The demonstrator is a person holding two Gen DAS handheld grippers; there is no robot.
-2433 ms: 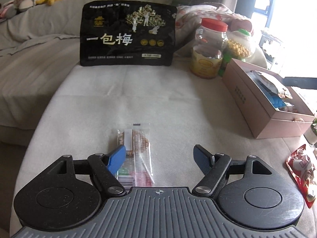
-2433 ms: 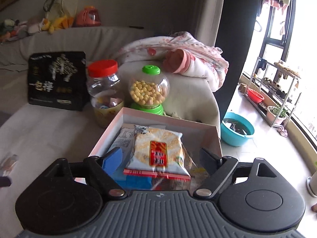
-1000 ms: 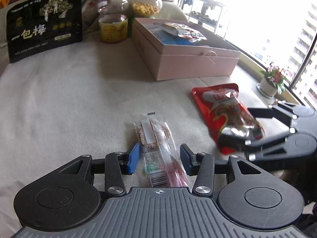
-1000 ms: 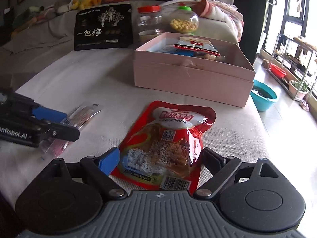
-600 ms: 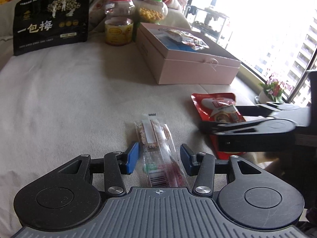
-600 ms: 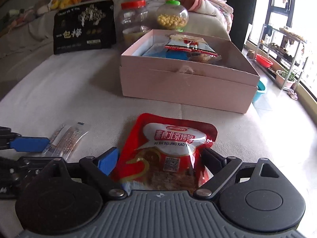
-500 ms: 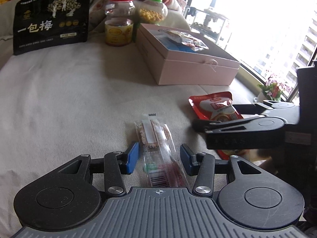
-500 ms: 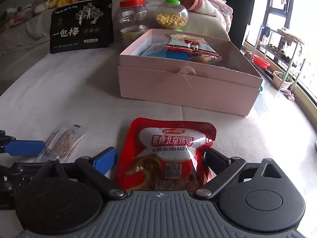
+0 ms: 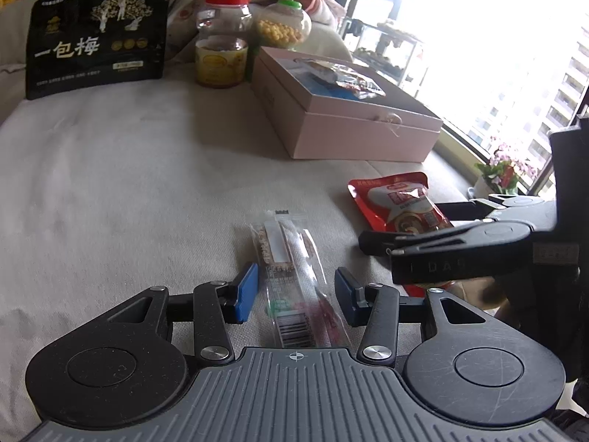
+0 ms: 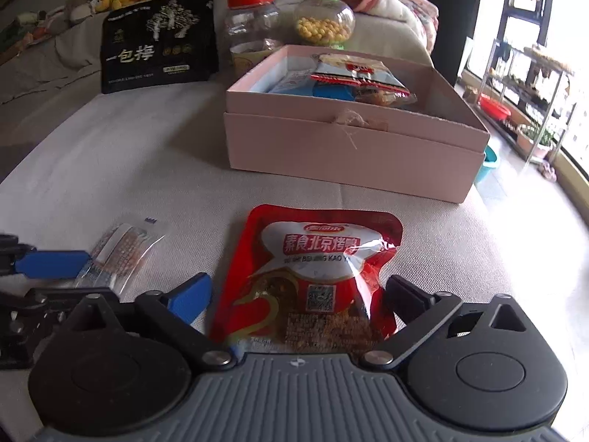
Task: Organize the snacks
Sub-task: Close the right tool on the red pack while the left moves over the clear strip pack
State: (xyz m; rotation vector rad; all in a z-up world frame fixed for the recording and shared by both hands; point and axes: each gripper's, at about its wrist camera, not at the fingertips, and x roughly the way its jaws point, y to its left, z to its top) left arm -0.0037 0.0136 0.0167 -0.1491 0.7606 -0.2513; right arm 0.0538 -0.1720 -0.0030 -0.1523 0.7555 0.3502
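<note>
My left gripper (image 9: pixel 294 293) is open, its blue pads either side of a clear-wrapped snack bar (image 9: pixel 294 276) lying on the beige cloth, not touching it. My right gripper (image 10: pixel 298 296) is open around the near end of a red snack pouch (image 10: pixel 313 272) lying flat. The pouch (image 9: pixel 399 200) and the right gripper also show in the left wrist view, to the right of the bar. The bar (image 10: pixel 117 250) shows in the right wrist view. An open pink box (image 10: pixel 353 140) holding several snack packs stands behind.
A black snack bag (image 9: pixel 97 38) stands at the back left. A red-lidded jar (image 9: pixel 222 40) and a green-capped candy dispenser (image 9: pixel 283 25) stand beside the box (image 9: pixel 346 110). The cushion's edge drops off on the right toward the window.
Both grippers have stayed over their snacks. The right gripper has edged forward along the red pouch and its jaws have narrowed slightly. The left gripper has barely moved.
</note>
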